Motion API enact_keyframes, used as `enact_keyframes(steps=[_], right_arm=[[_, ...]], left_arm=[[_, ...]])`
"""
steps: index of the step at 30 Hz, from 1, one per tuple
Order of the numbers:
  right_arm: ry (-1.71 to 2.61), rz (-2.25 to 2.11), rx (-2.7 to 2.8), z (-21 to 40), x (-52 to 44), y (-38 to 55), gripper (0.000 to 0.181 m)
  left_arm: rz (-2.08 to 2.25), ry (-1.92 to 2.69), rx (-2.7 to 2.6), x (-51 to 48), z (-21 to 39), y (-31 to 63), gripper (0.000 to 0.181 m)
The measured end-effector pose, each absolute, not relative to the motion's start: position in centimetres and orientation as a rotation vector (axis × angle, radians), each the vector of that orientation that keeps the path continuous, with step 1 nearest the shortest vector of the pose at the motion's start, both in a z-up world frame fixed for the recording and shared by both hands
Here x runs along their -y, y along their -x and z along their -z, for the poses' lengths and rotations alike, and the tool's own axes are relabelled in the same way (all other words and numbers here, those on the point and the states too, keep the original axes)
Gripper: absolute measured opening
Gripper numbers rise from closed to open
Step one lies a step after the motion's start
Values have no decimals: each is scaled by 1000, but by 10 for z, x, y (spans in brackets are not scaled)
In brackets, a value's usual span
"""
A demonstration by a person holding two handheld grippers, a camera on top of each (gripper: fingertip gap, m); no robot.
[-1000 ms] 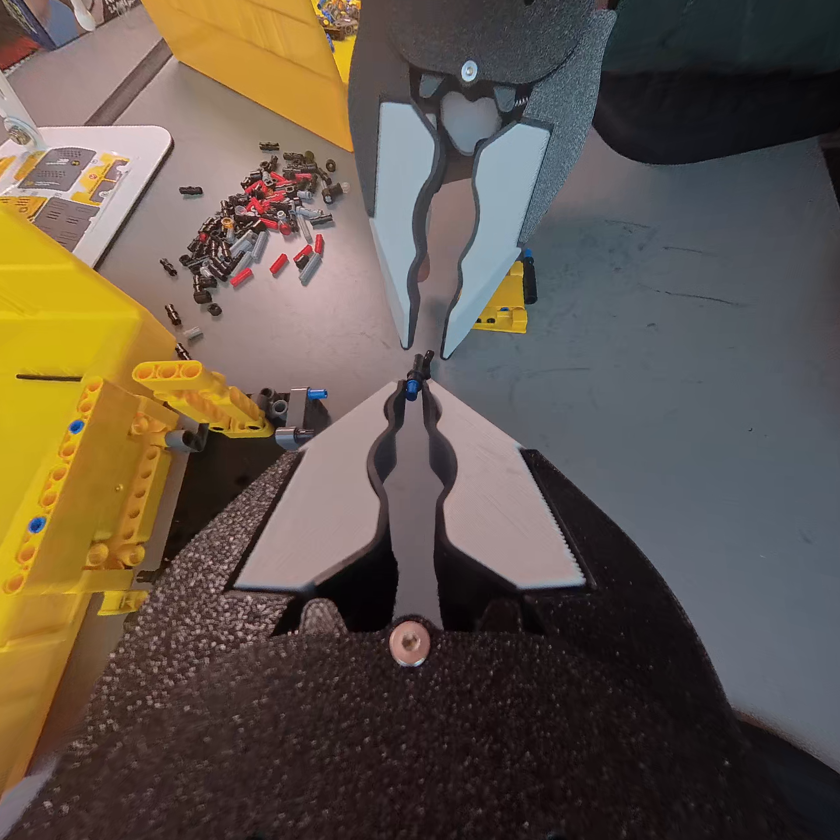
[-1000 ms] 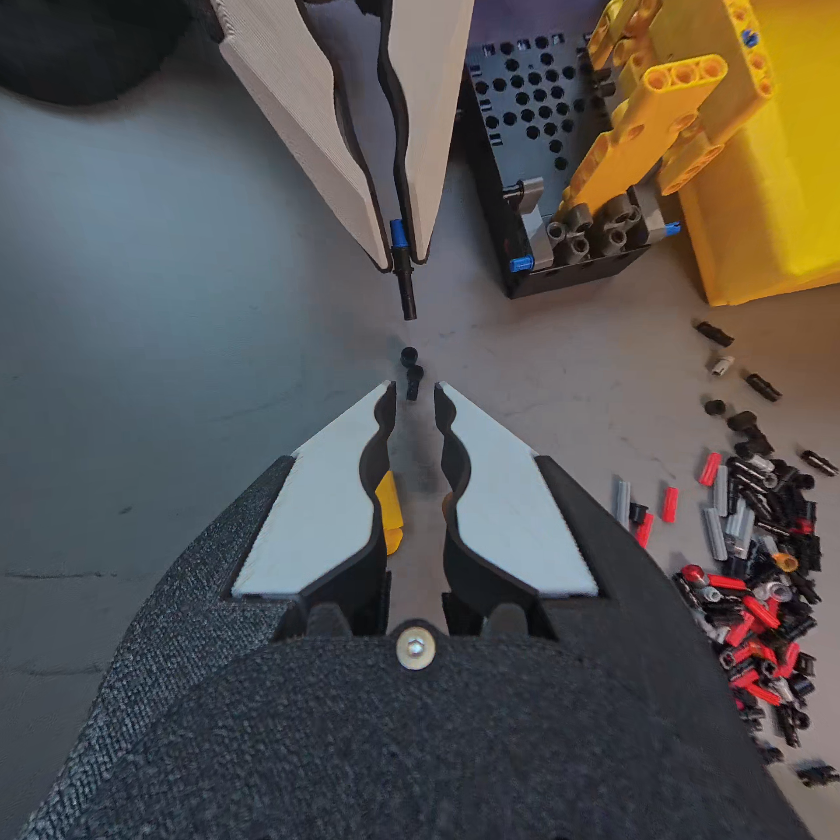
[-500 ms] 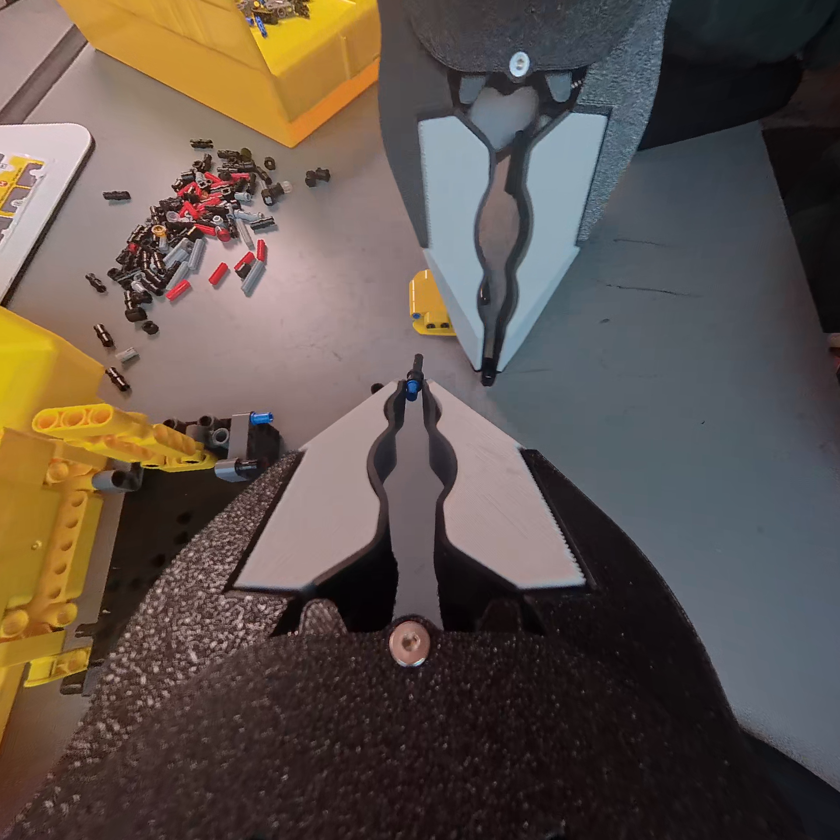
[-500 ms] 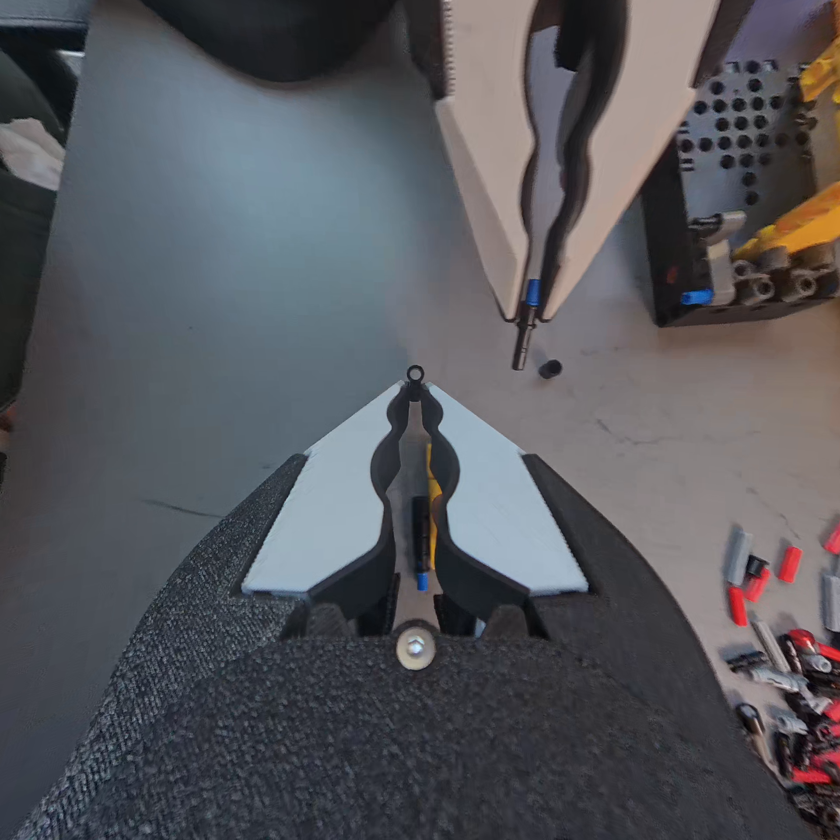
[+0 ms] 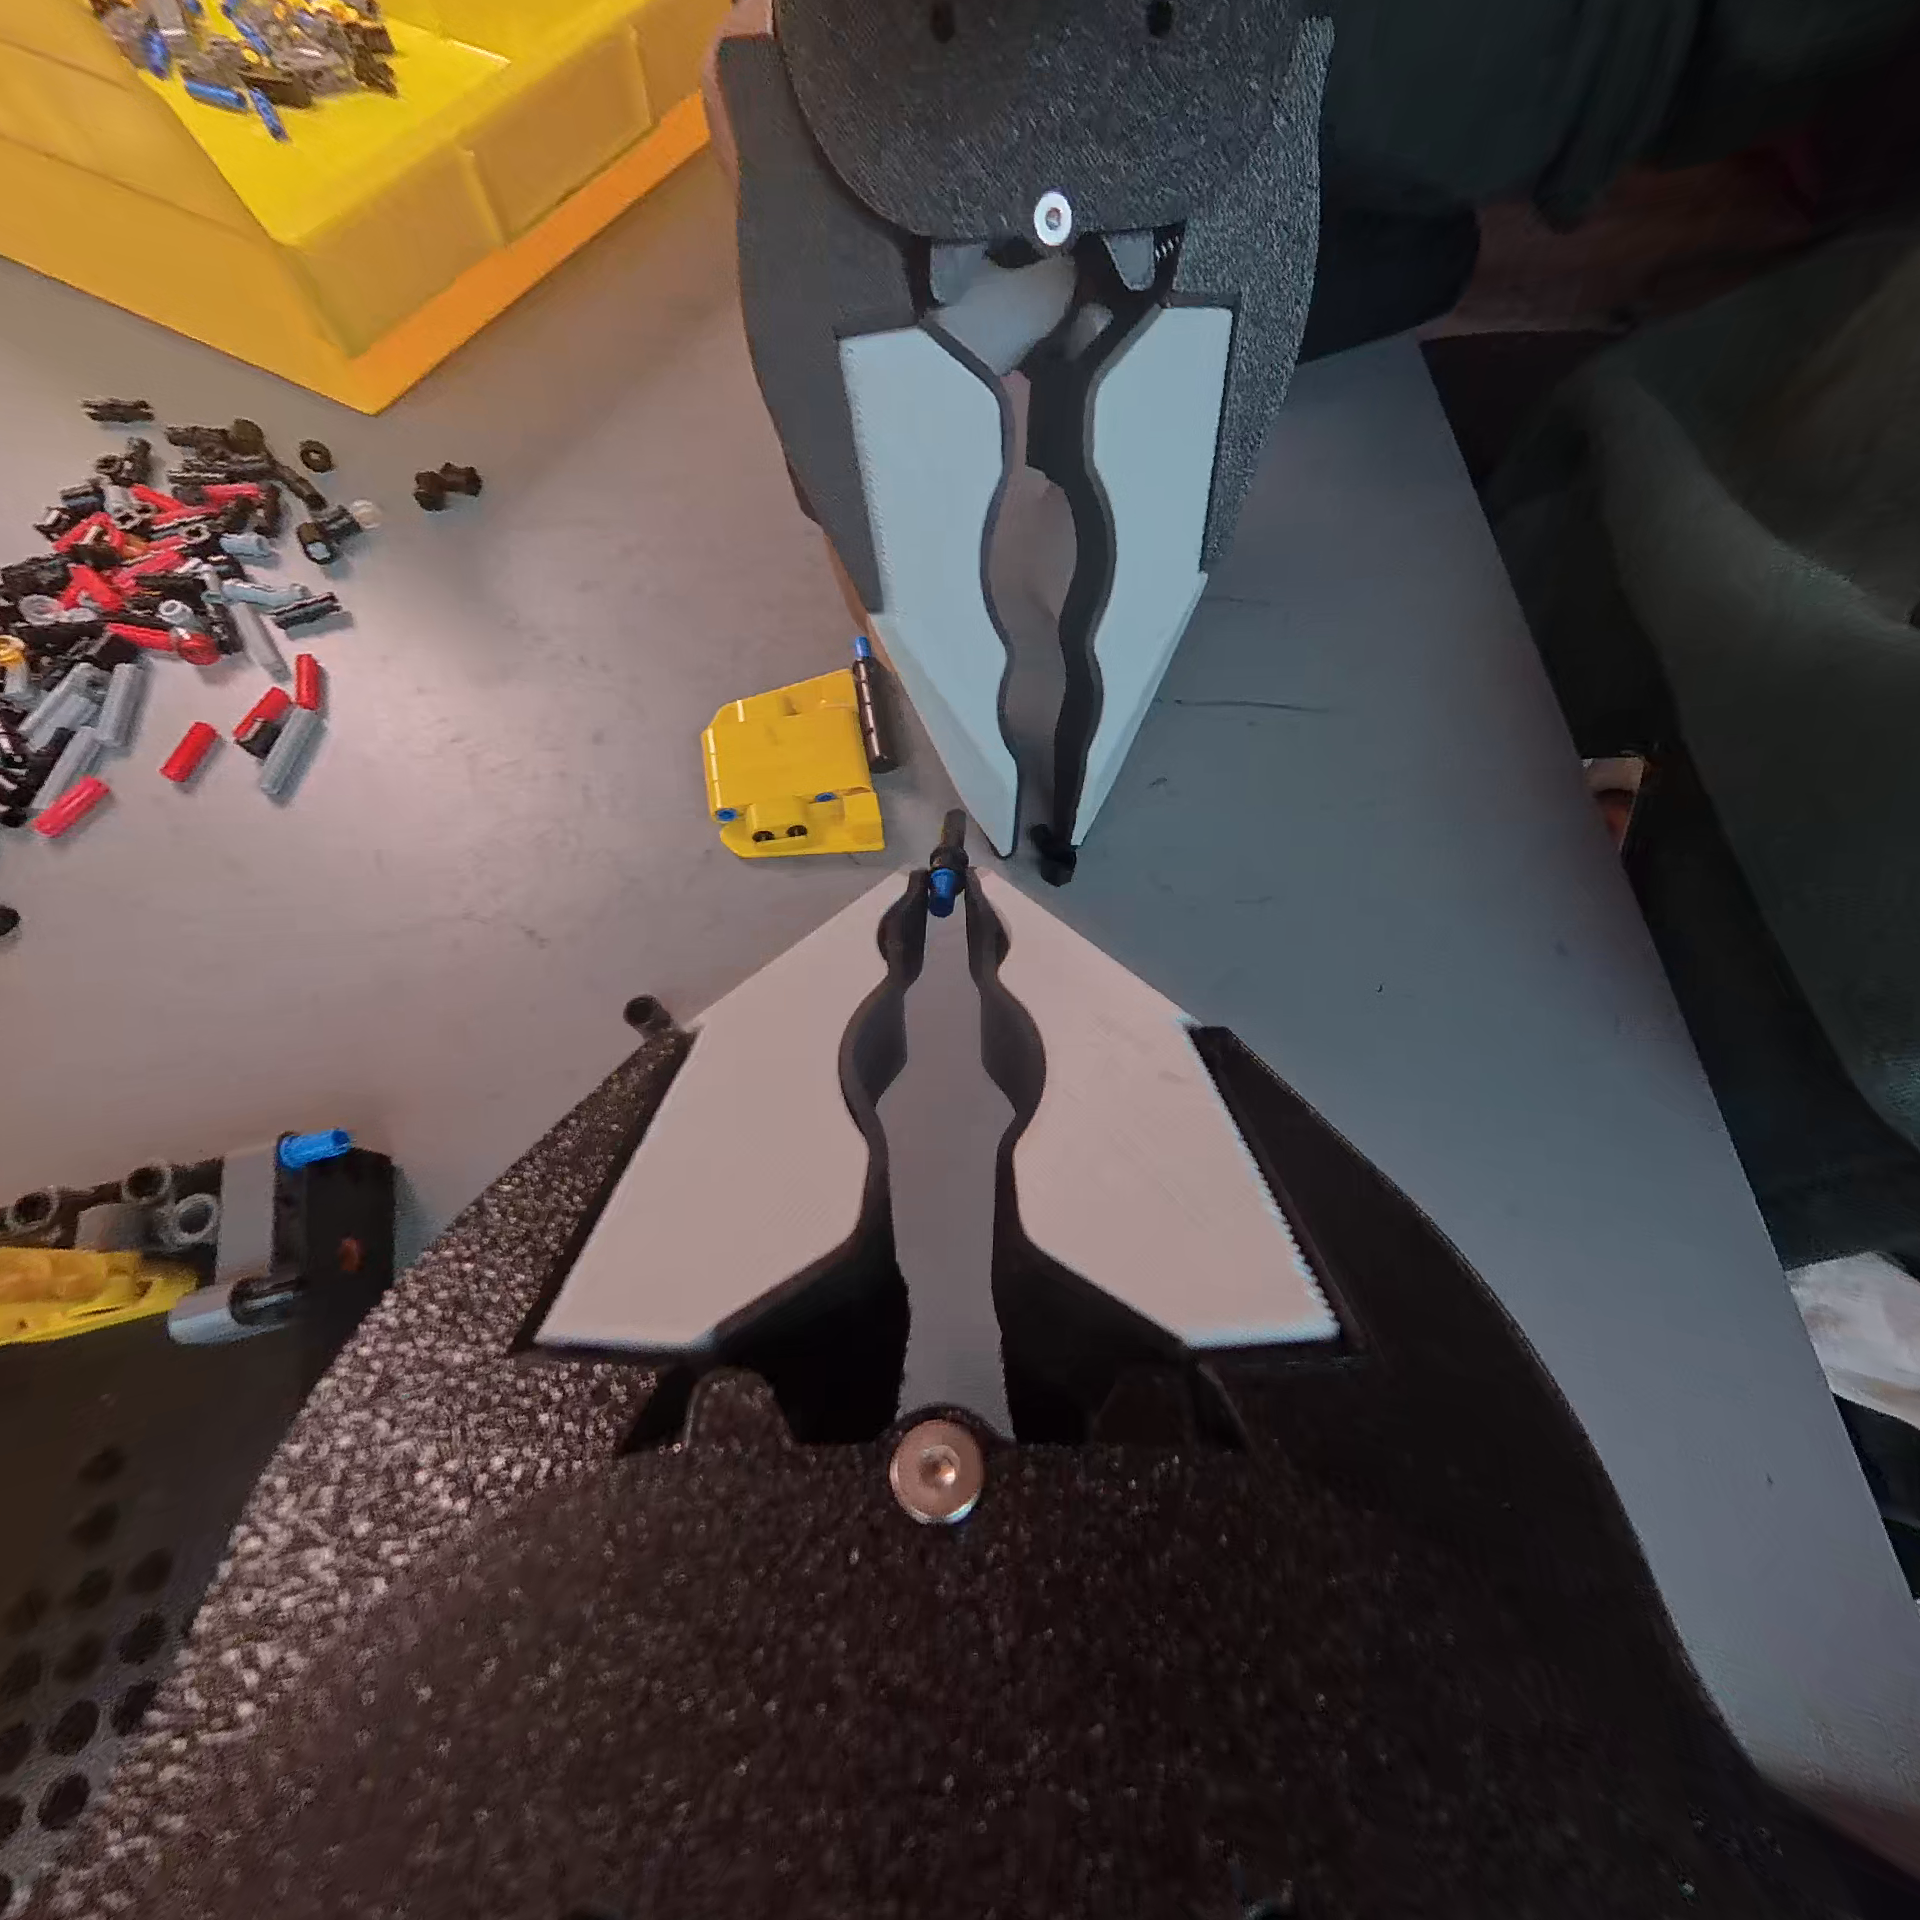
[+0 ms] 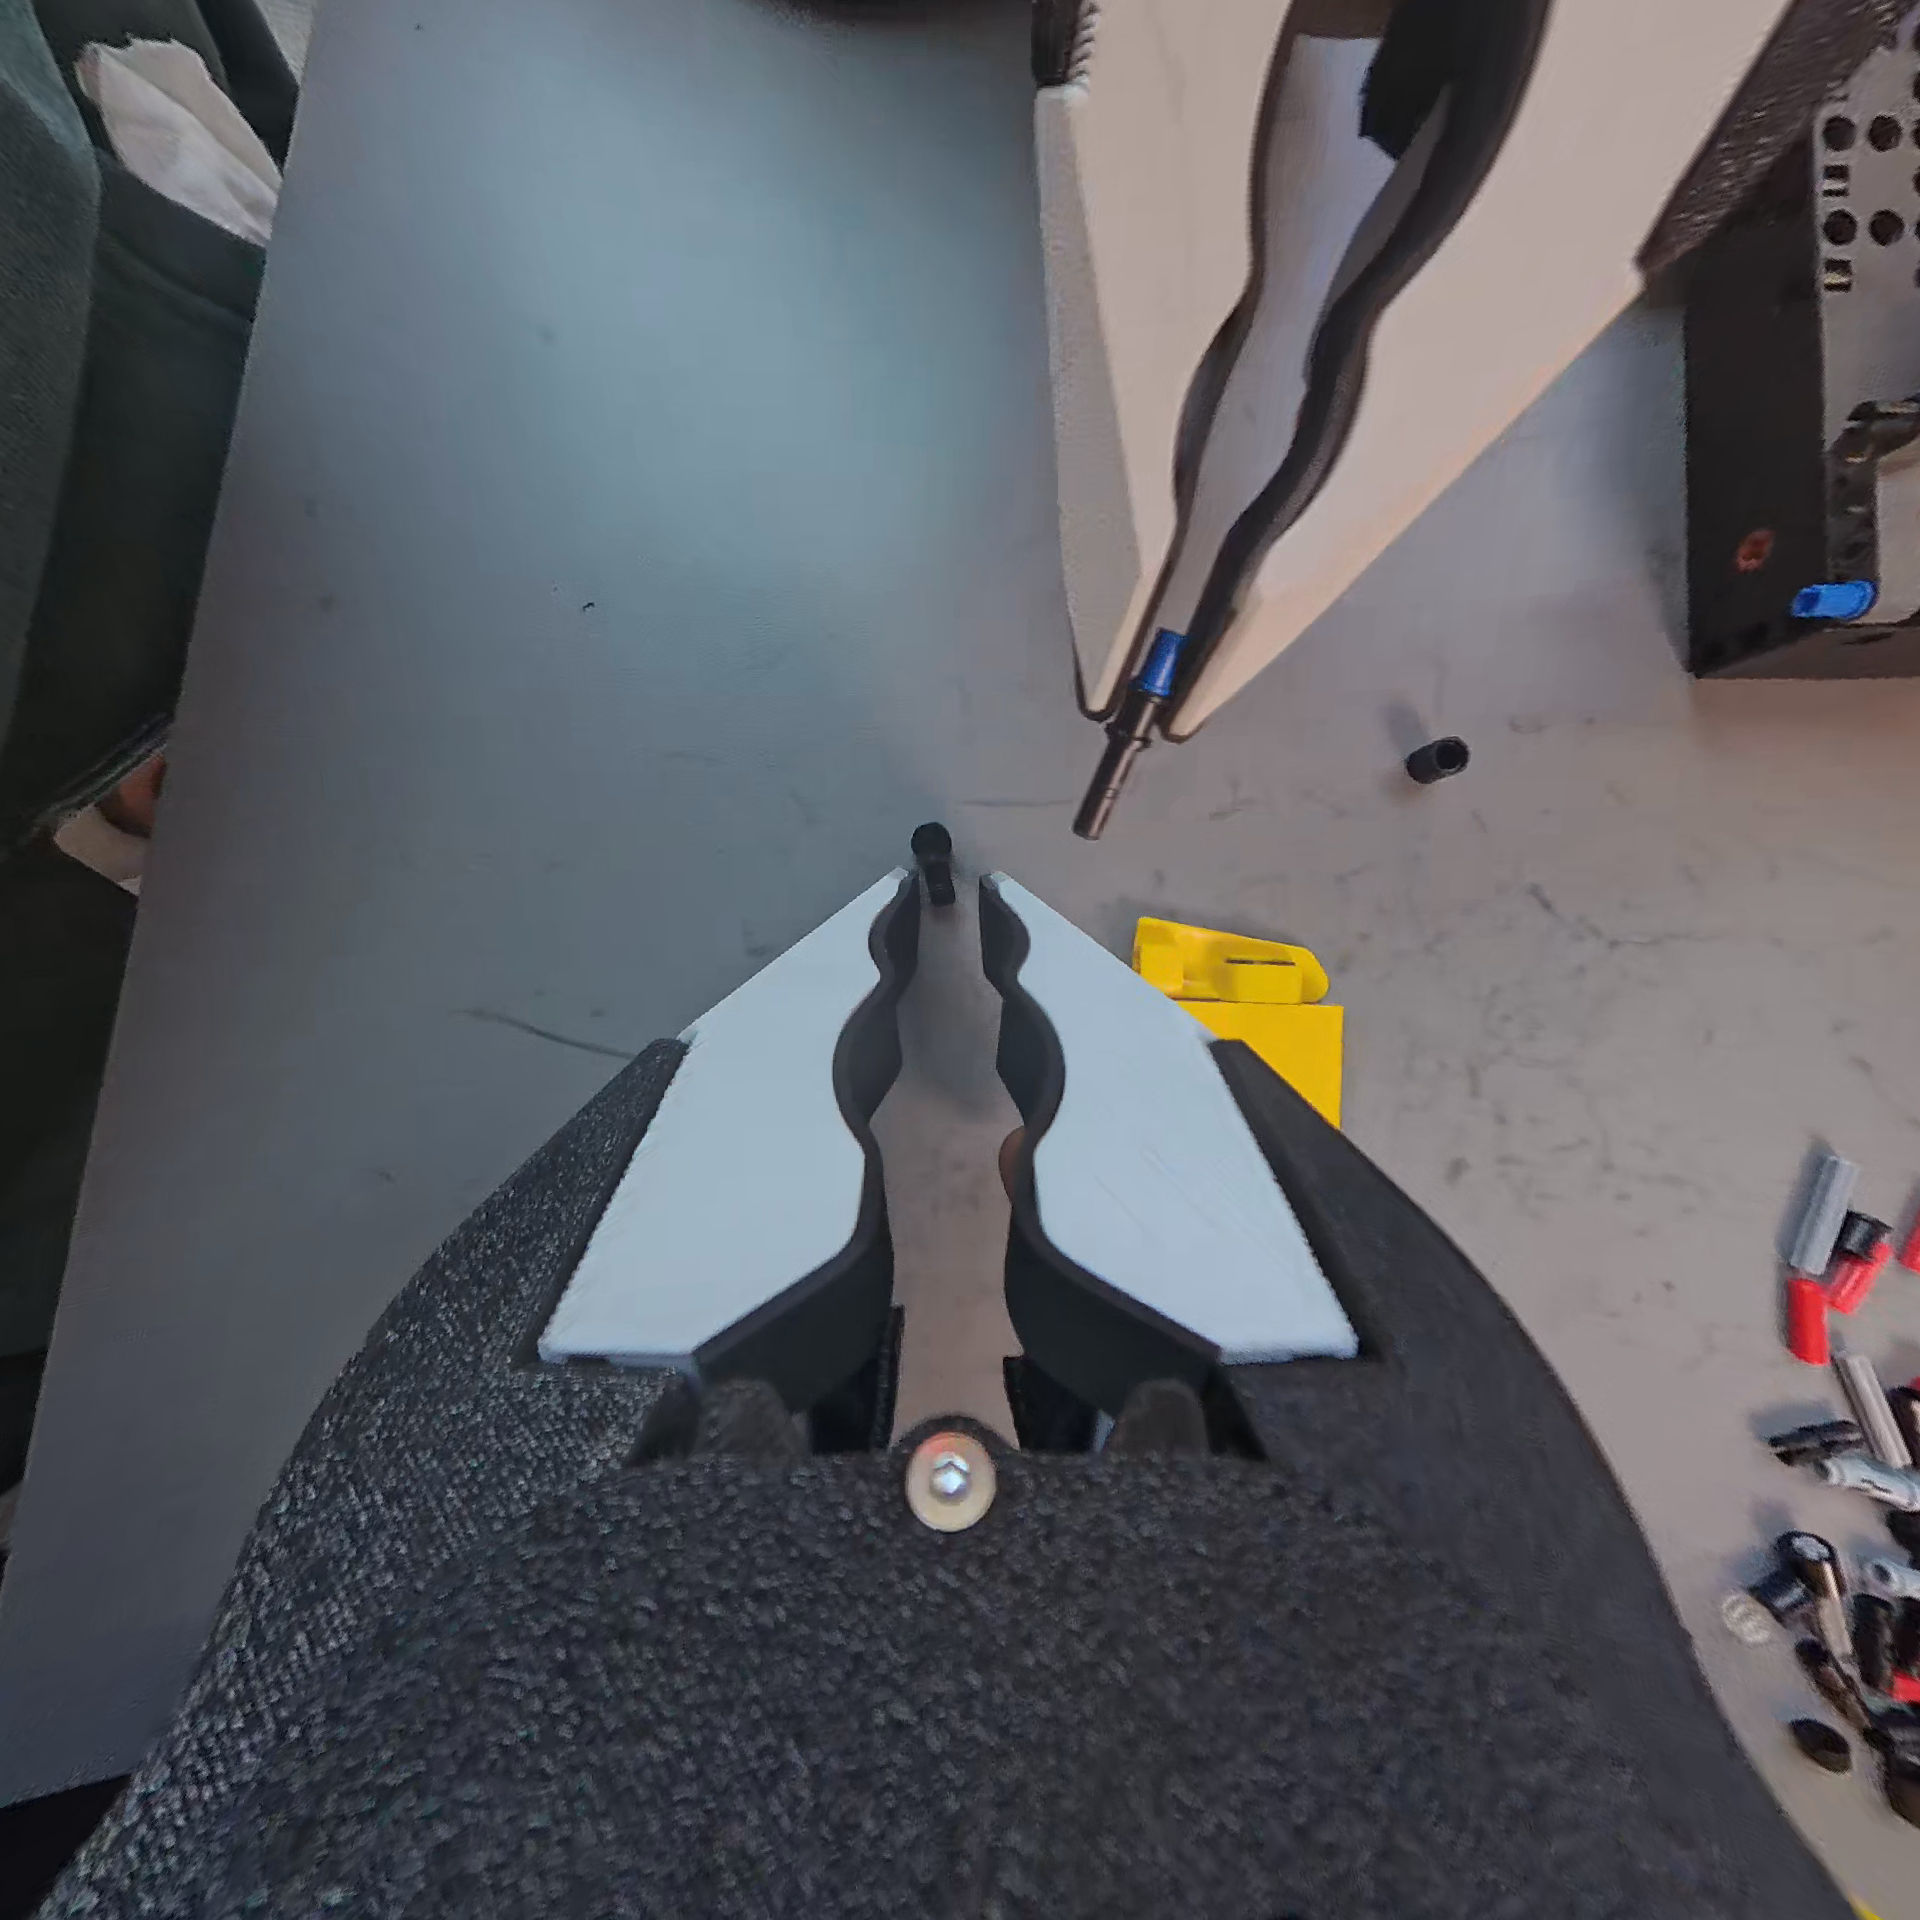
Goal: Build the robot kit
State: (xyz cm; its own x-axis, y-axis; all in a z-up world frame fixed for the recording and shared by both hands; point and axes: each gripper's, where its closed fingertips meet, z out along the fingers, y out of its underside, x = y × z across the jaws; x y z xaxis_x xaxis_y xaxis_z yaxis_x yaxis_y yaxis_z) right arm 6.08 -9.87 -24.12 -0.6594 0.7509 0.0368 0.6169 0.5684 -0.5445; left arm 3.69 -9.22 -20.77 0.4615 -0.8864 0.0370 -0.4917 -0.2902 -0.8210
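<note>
My view cut off the yellow bin (image 5: 343, 208) and parts pile (image 5: 135, 623) at the frame edges; the left gripper's fingers (image 6: 1299, 312) were blurred.

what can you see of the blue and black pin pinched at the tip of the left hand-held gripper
The small blue-and-black plastic connector pin is a slim rod: a short blue end, a thin collar, then a longer black shaft. The left hand-held gripper clamps its blue end between the two grey fingertips, so the black shaft sticks out past them, free in the air above the grey table. It touches nothing but the fingers. The right hand-held gripper faces it, a small black connector piece between its parted tips.
</note>
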Motion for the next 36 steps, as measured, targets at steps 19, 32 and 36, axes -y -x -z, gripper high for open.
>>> enact_keyframes(steps=[19, 32, 36], right_arm=[[1212, -825, 2446, 241, 99, -65, 4], [1223, -480, 2587, 236, 82, -70, 4], [1239, -509, 2563, 235, 83, -66, 4]], left_arm=[[648, 2062, -1278, 107, 239, -42, 5], [558, 2012, -1239, 93, 233, -56, 5], [534, 2029, -1260, 94, 238, -56, 5]])
